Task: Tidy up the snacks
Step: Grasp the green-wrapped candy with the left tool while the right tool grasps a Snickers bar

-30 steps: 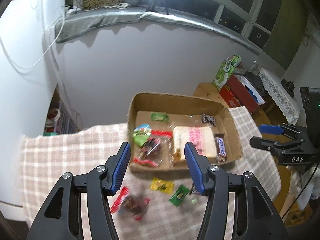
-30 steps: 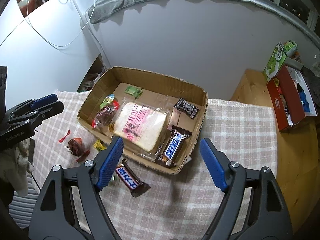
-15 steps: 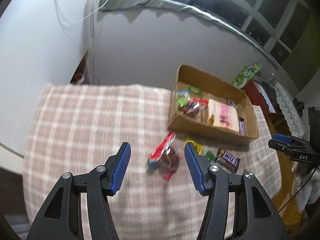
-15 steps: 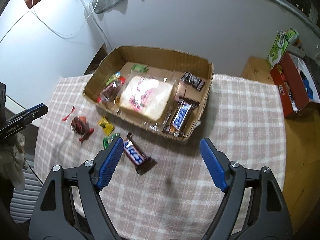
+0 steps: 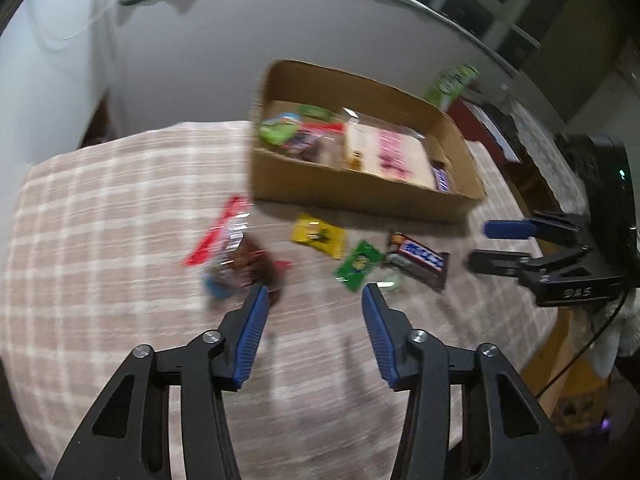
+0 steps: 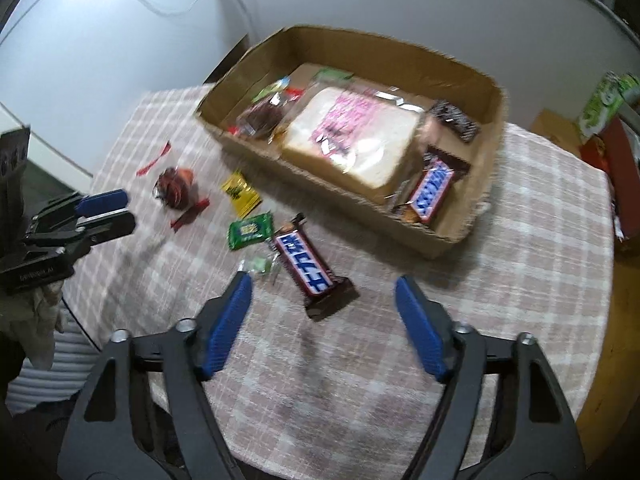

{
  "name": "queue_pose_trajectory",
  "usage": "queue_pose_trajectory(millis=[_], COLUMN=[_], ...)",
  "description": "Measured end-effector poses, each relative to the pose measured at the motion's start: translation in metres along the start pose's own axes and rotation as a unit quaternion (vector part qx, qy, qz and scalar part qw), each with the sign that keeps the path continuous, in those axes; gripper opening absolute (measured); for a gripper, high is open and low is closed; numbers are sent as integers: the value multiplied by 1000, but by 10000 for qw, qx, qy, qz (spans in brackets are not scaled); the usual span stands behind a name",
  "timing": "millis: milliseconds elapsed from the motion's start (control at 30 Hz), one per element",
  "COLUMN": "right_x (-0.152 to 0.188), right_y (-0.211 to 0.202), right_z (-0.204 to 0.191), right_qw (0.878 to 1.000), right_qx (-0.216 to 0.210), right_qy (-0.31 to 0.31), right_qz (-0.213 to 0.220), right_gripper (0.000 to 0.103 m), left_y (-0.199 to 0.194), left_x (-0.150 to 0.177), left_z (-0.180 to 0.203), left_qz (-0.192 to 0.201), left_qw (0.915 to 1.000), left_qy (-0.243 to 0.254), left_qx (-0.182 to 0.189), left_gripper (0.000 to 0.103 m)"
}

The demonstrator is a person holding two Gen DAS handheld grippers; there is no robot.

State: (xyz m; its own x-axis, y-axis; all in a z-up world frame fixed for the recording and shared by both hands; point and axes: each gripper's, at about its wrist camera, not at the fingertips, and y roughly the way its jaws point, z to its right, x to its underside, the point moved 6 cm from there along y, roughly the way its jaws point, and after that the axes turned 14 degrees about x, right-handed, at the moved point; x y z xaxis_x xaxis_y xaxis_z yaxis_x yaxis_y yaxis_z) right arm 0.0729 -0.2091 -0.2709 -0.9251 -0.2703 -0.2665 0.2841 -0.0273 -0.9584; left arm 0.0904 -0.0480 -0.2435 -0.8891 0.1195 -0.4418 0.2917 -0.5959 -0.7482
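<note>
**Evidently, five snacks outside the box: where a pickup may fail**

Checked tablecloth (image 6: 400, 380), loose and soft; a low pinch could gather fabric with the wrapper; cardboard box (image 6: 486, 92), already crowded by the bagged bread (image 6: 352, 140), so a careless drop could land on its rim and spill out; chocolate bar (image 6: 306, 266) lies on the cloth just ahead of the right gripper (image 6: 324, 292), fingers wide apart and empty; dried-fruit bag (image 5: 240, 258) sits beside the left gripper (image 5: 312, 300), likewise spread and empty, its slick film liable to slip; yellow sachet (image 6: 240, 194), green sachet (image 6: 250, 230) and clear candy (image 6: 260, 264) lie flat, easily missed or pushed aside.
</note>
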Motion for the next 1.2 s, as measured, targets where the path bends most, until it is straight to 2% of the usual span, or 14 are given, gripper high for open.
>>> queue_pose_trajectory(millis=[133,267,533,667,867,1133,1200], right_x=[-3,-4,-10,-10,-10,-12,-11], right_y=[12,22,39,47,59,67,68], right_z=[-5,-7,-15,-19,-24,-25,-24], right_qw=[9998,9994,9989,9986,9983,9984,9986], right_qx=[-17,-40,-20,-50,-33,-100,-110], right_qy=[-164,-267,-360,-387,-394,-233,-149], right_qz=[-111,-204,-285,-353,-425,-499,-500], right_gripper=[66,59,58,53,53,37,37], left_y=[22,40,68,75,85,98,100], left_x=[-4,-9,-16,-15,-17,-16,-14], left_z=[8,11,12,11,13,24,26], left_qz=[-192,-372,-652,-752,-854,-1003,-1001], left_qw=[9997,9990,9971,9962,9946,9904,9900], left_qy=[122,205,326,379,557,941,995], left_qx=[89,157,205,219,173,104,41], left_gripper=[42,40,32,31,31,31,27])
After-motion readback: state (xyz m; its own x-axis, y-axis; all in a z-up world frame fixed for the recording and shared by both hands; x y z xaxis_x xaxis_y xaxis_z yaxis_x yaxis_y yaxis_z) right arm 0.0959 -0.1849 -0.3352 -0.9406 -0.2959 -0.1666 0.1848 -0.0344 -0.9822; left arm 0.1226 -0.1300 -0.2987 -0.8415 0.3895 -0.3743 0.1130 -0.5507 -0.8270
